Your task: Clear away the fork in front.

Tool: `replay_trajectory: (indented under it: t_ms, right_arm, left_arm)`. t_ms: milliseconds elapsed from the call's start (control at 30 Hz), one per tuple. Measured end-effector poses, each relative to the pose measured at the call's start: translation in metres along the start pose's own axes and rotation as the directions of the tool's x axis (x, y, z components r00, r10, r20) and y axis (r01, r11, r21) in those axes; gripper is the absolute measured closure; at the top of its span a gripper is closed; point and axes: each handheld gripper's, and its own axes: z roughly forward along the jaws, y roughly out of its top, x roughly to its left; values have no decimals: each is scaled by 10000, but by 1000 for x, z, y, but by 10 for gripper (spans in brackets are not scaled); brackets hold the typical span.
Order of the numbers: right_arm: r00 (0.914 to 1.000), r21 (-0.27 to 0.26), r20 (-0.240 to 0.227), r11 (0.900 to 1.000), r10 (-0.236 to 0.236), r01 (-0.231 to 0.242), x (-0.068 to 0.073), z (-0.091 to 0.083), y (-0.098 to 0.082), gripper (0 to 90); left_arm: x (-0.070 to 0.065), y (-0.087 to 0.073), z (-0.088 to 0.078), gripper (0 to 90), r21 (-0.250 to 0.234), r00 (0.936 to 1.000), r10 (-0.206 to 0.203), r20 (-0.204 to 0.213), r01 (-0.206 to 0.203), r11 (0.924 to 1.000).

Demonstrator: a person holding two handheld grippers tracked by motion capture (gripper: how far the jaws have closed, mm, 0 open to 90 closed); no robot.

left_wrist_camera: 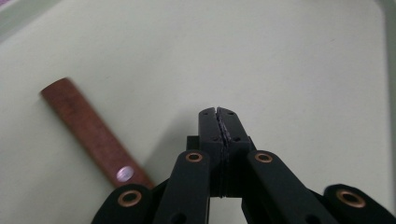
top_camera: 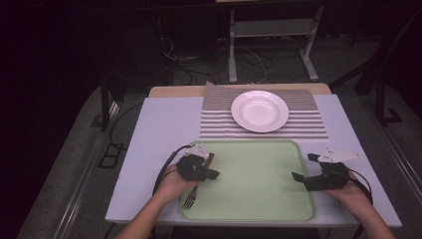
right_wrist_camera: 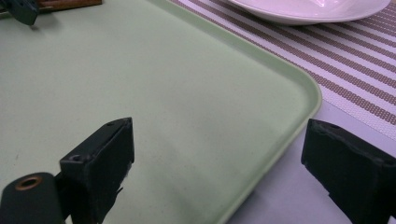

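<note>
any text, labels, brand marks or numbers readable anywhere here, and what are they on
None can be read. The white plate, the striped placemat, the green tray, the fork with its wooden handle and both grippers show no lettering, numbers or signs.

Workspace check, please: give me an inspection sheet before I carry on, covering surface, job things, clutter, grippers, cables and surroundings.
Surface: white table with a striped placemat at the far side and a green tray at the near side.
Job's things: white plate empty, on the placemat; fork on the tray's near left; brown wooden handle lying on the tray beside the left jaws.
Clutter: nothing seen.
Grippers: left hand-held gripper shut, empty, over the tray; right hand-held gripper open, empty, straddling the tray's right rim.
Cables: a black one trails from each gripper; more lie on the floor beyond the table.
Surroundings: dark room, metal frame legs behind the table.
</note>
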Motion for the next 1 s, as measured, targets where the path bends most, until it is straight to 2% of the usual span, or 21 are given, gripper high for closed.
replay_trajectory:
  t_ms: [600, 1000]
  right_arm:
    - [10000, -2, 11, 10000, -12, 12, 0, 0, 0, 98]
    - [10000, -6, 10, 10000, -3, 3, 0, -1, 0, 97]
  left_arm:
    - [13, -7, -10, 879, 146, 9983, -308, -489, 316, 9994]
    - [23, -13, -19, 884, 93, 9942, -602, -887, 612, 9981]
